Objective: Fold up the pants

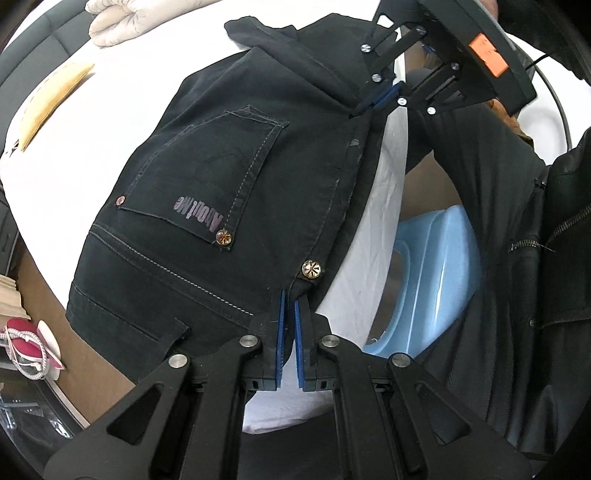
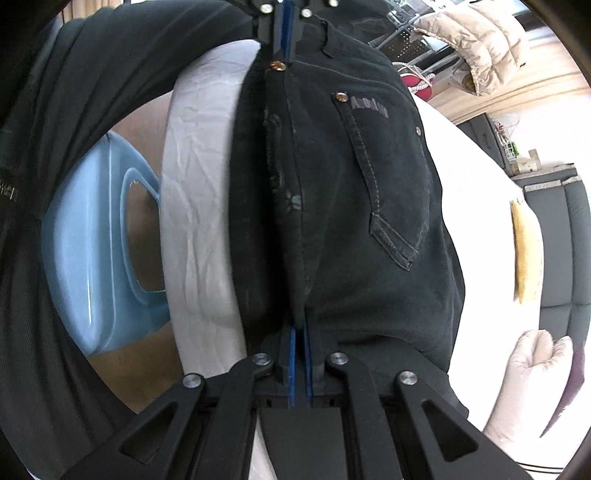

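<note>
Black jeans with a back pocket printed "AboutMe" lie on a white-covered table, one side edge near the table's edge. My left gripper is shut on the jeans' edge at the waistband, next to a metal rivet. My right gripper is shut on the same edge further along the jeans. Each gripper shows in the other's view: the right one at the top right of the left wrist view, the left one at the top of the right wrist view.
A pale blue plastic stool stands below the table edge. A cream padded jacket and a yellow flat packet lie on the far side of the table. A red shoe sits on the floor. A person's dark clothing is close by.
</note>
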Tool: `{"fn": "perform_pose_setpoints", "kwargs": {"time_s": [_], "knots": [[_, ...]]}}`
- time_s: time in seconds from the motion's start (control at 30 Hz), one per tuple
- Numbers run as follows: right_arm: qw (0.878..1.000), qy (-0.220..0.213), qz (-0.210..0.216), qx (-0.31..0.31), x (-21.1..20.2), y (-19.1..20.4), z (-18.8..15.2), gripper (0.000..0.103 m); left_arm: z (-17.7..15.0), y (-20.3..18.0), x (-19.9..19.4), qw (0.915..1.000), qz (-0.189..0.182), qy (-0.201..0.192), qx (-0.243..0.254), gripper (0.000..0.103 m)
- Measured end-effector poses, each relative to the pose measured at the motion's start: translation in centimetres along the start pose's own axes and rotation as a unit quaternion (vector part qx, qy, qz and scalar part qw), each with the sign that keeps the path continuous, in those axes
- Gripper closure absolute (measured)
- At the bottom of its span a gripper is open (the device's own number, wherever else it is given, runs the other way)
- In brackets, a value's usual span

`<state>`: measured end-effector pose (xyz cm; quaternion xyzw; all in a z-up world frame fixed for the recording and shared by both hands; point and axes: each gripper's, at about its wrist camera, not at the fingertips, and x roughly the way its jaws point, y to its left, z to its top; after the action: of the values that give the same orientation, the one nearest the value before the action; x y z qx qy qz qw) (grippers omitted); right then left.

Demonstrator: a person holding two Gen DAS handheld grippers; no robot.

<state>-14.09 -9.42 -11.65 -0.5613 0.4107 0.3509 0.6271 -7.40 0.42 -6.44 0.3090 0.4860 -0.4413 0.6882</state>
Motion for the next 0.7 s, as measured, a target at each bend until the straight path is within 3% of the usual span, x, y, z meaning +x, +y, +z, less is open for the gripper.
{"fn": "perform_pose_setpoints", "kwargs": {"time_s": [0.33, 0.53, 0.7], "knots": [[1.000, 0.015, -0.014, 0.002, -0.2, 2.4, 0.6, 0.097, -0.5, 0.5, 1.2, 0.9999, -0.004, 0.005, -0.008, 0.099], [0.999, 0.030, -0.024, 0.005, 1.0, 3.1, 1.4, 0.096, -0.7, 1.5, 1.5, 0.9988, -0.008, 0.001, -0.048, 0.096], [0.999, 0.039, -0.030, 0.018, 1.6, 3.5, 2.0, 0.095, -1.0, 2.5, -1.0, 0.9951, -0.030, -0.001, -0.094, 0.090]]}}
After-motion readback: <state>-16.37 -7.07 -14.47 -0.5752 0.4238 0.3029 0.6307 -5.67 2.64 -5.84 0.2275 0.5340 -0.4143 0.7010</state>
